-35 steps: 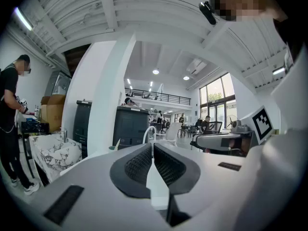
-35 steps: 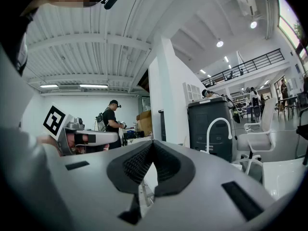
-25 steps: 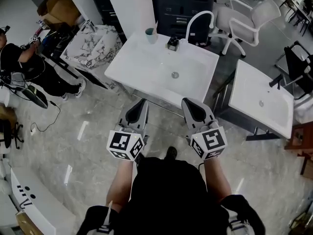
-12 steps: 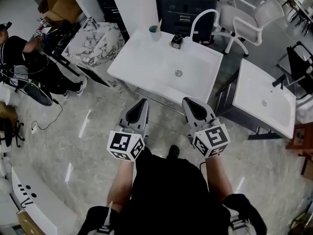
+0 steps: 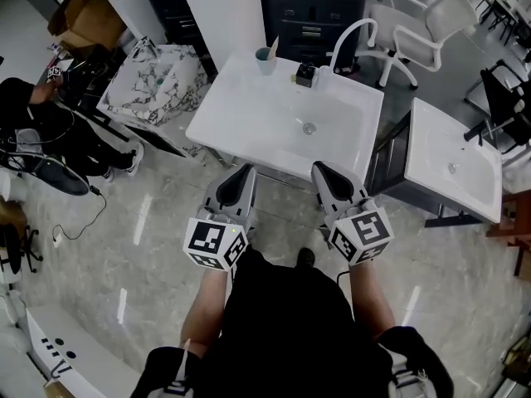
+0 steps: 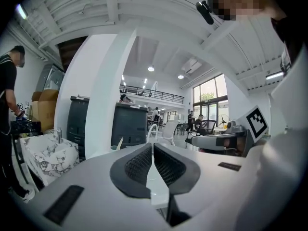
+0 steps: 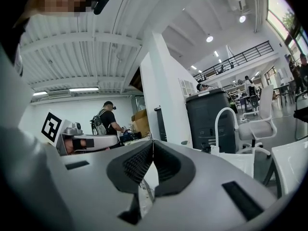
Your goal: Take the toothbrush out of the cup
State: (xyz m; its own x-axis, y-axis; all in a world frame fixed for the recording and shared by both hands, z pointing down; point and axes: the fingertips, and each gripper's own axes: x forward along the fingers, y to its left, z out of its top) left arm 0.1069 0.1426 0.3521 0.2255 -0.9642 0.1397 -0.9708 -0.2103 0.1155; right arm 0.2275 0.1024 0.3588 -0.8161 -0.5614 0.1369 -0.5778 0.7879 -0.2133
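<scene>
A teal cup point(image 5: 265, 57) stands at the far left corner of the white sink point(image 5: 249, 110), with a pale toothbrush point(image 5: 273, 44) sticking up out of it. In the head view both grippers hover over the floor just short of the sink's front edge. My left gripper point(image 5: 244, 172) and my right gripper point(image 5: 323, 172) are shut with nothing in them. In the left gripper view the shut left gripper point(image 6: 153, 146) points at the sink, and the cup point(image 6: 115, 147) with the toothbrush point(image 6: 120, 142) shows small to its left. The right gripper point(image 7: 153, 144) is likewise shut and empty.
A white curved faucet point(image 5: 352, 35) and a small black object point(image 5: 306, 75) sit on the sink's far edge. A second white sink point(image 5: 452, 156) stands to the right, a marble slab point(image 5: 153, 77) and a person point(image 5: 33, 123) to the left, white chairs point(image 5: 415, 31) behind.
Both grippers have moved forward together toward the sink's front edge, and the sink now lies closer to them. Their jaws stayed shut.
</scene>
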